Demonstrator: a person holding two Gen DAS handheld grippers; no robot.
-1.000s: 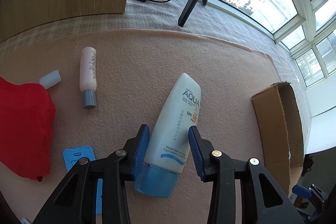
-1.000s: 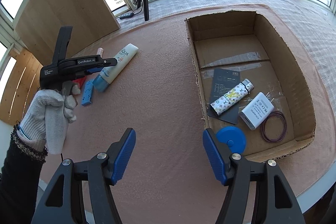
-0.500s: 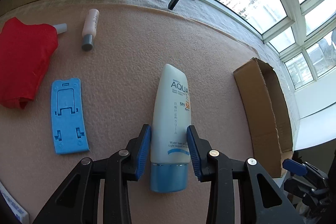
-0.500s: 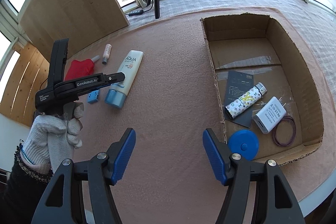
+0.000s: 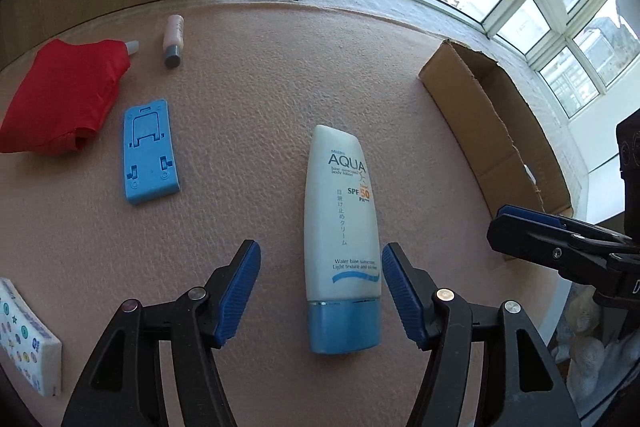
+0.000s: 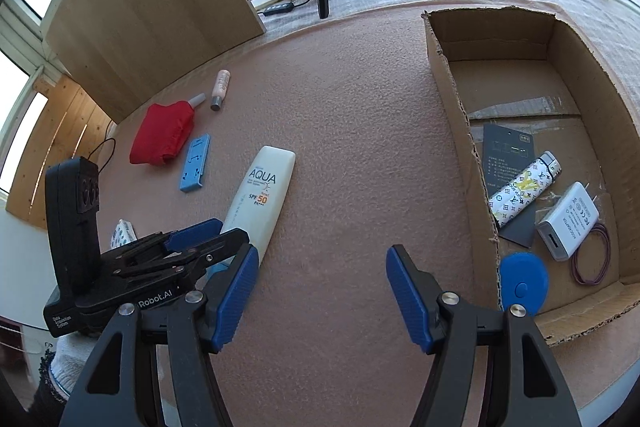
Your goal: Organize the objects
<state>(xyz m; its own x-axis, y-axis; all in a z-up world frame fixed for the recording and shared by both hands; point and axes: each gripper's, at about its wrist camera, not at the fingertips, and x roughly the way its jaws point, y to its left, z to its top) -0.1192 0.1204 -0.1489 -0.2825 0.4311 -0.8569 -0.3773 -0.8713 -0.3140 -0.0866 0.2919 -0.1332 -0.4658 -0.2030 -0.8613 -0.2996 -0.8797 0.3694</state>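
Note:
A white sunscreen tube (image 5: 340, 227) with a blue cap lies flat on the pink mat, cap toward me. My left gripper (image 5: 320, 291) straddles its lower end. Its jaws are opening and the pads stand off the tube, the right pad close to it, the left one well clear. In the right wrist view the same tube (image 6: 260, 203) lies left of centre, with the left gripper (image 6: 192, 239) over its cap. My right gripper (image 6: 320, 295) is open above bare mat with nothing between its fingers. The cardboard box (image 6: 452, 115) stands to its right.
The box holds a patterned lighter (image 6: 520, 191), a white charger (image 6: 568, 223), a dark card (image 6: 506, 155), a blue disc (image 6: 524, 283) and a purple band (image 6: 596, 255). On the mat lie a red cloth (image 5: 64, 99), a blue stand (image 5: 148, 151) and a small pink bottle (image 5: 174, 39).
The left gripper, shut on the tube in both earlier frames, has moved it across the mat toward the box and let go; its jaws now stand wide. The right gripper shifted slightly.

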